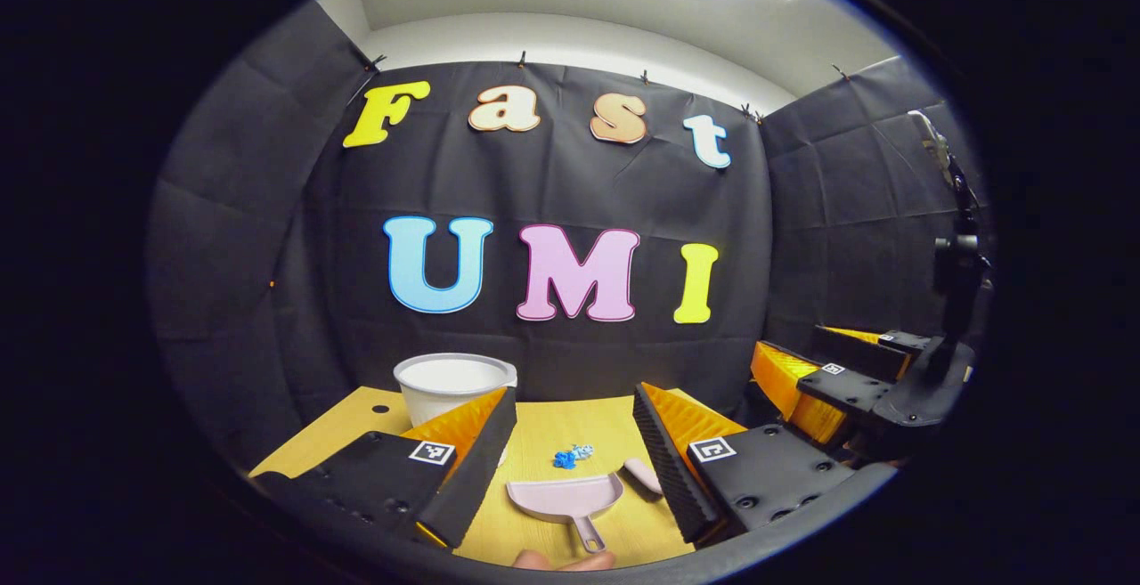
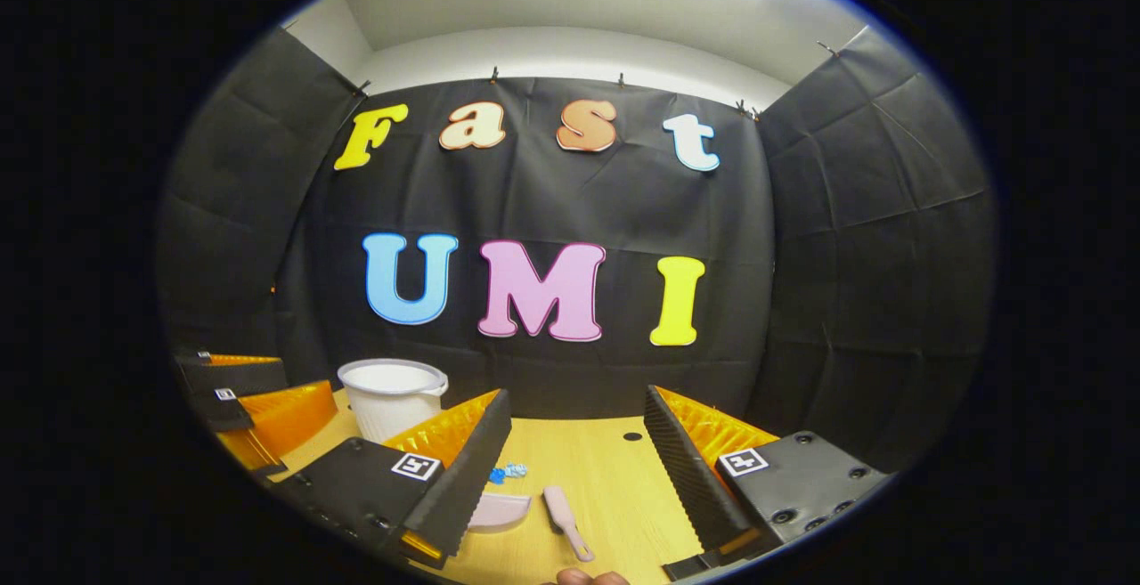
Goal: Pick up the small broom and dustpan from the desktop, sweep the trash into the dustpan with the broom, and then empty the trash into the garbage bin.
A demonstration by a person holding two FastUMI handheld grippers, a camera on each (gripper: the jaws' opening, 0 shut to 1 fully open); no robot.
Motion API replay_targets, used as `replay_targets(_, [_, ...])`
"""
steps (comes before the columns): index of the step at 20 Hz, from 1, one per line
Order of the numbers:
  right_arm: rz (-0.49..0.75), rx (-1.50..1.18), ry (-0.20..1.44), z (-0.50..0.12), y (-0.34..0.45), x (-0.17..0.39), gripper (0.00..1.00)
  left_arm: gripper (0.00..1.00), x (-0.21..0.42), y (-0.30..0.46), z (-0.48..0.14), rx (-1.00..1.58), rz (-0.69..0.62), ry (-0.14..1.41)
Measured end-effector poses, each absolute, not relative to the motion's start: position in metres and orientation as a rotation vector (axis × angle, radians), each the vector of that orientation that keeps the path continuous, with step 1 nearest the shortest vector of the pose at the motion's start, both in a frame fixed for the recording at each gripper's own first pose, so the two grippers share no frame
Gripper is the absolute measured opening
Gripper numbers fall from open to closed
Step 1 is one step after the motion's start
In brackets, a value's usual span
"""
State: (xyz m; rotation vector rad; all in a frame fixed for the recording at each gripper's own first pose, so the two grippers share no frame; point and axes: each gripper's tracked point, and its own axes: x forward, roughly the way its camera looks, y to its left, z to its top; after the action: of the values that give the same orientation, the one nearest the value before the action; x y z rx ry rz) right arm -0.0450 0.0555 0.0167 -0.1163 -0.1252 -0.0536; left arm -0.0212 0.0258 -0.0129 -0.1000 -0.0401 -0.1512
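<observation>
1. In the left gripper view, the left gripper [image 1: 570, 456] hangs above the wooden desk [image 1: 534, 532] with its two fingers spread wide apart and nothing between them.
2. Between those fingers, lower down, the pink dustpan [image 1: 565, 498] lies flat on the desk, its handle pointing toward the camera.
3. Just to the right of the dustpan lies the small pink broom [image 1: 641, 474], partly hidden behind the right-hand finger (only one end can be seen here).
4. A little blue scrap of trash [image 1: 573, 456] sits on the desk just beyond the dustpan, apart from it.
5. The white bin [image 1: 452, 385] stands upright at the far left of the desk, close to the booth wall, partly behind the left-hand finger.
6. At the right edge of that view the other gripper is seen farther off, with a dark stand [image 1: 953, 300] behind it.
7. In the right gripper view, the right gripper [image 2: 579, 469] is likewise held above the desk, fingers parted and holding nothing.
8. There the broom [image 2: 563, 518] lies between the fingers, the dustpan [image 2: 500, 509] just to its left, half covered by the left-hand finger.
9. The trash [image 2: 508, 473] lies just beyond the dustpan, and the bin [image 2: 392, 396] stands farther back on the left.
10. A fingertip [image 2: 583, 578] shows at the bottom edge.
</observation>
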Motion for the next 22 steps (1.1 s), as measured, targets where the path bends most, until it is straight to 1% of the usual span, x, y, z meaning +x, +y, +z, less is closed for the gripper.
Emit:
replay_targets(7, [-0.004, -0.100, -0.086, 0.002, 0.070, -0.044, 0.97, 0.78, -0.028, 0.031, -0.017, -0.089, -0.086, -0.040])
replay_targets(11, [-0.002, -0.132, -0.085, 0.001, 0.063, -0.032, 0.97, 0.78, -0.015, 0.029, -0.026, -0.124, -0.071, 0.015])
replay_targets(13, [-0.004, -0.149, -0.058, -0.007, 0.056, -0.019, 0.97, 0.78, -0.003, 0.025, -0.033, -0.159, -0.080, 0.055])
replay_targets(16, [0.004, -0.151, -0.020, -0.013, 0.048, 0.004, 0.97, 0.78, 0.021, 0.022, -0.047, -0.145, -0.046, 0.118])
replay_targets(22, [0.054, -0.143, 0.006, -0.018, 0.037, 0.059, 0.97, 0.78, 0.068, -0.004, -0.080, -0.182, -0.044, 0.228])
